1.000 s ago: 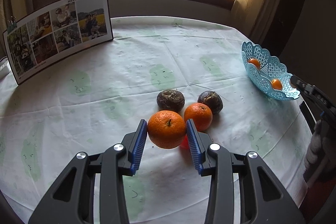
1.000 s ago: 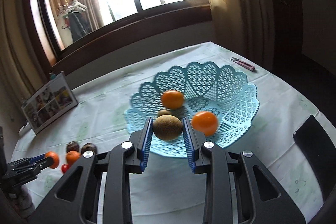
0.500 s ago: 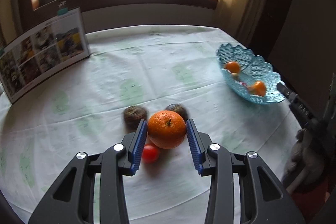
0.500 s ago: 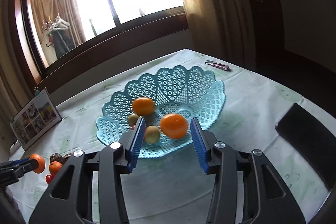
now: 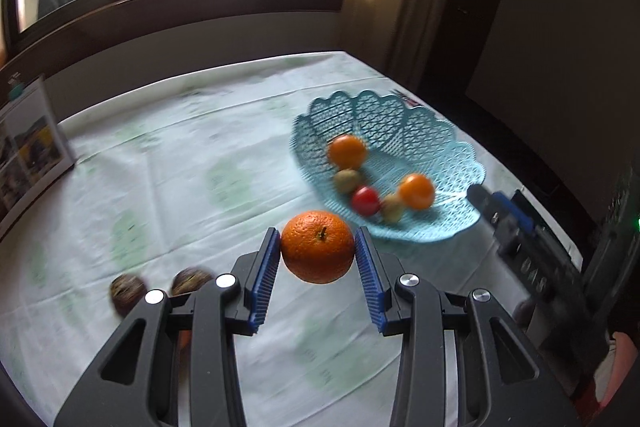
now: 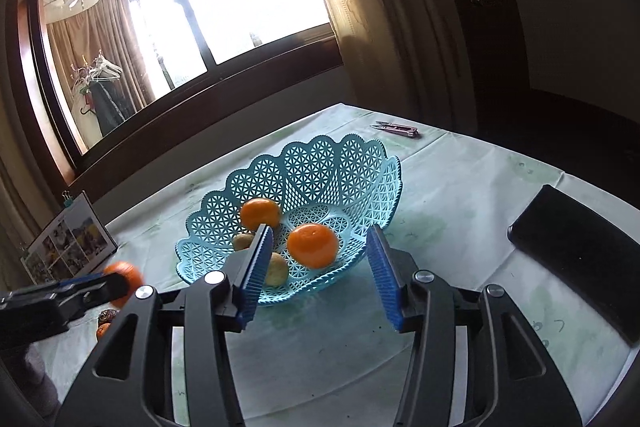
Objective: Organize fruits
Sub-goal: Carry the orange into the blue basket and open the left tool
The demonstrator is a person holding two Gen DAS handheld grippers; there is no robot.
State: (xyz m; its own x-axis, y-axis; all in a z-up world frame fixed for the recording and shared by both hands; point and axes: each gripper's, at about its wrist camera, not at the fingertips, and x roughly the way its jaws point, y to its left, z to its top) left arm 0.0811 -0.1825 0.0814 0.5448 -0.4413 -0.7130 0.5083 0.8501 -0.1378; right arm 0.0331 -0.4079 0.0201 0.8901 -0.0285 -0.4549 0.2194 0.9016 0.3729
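My left gripper is shut on a large orange and holds it above the tablecloth, just short of the blue lattice basket. The basket holds two oranges, two kiwis and a red fruit. Two dark round fruits lie on the cloth at lower left. My right gripper is open and empty, in front of the basket. The left gripper with its orange shows at the left of the right wrist view.
A photo board leans at the table's far left. Small clippers lie beyond the basket. A black phone lies at the table's right edge. A window and curtains stand behind the table.
My left gripper has carried the orange right, toward the basket. My right gripper let the kiwi go into the basket, opened wider and drew back.
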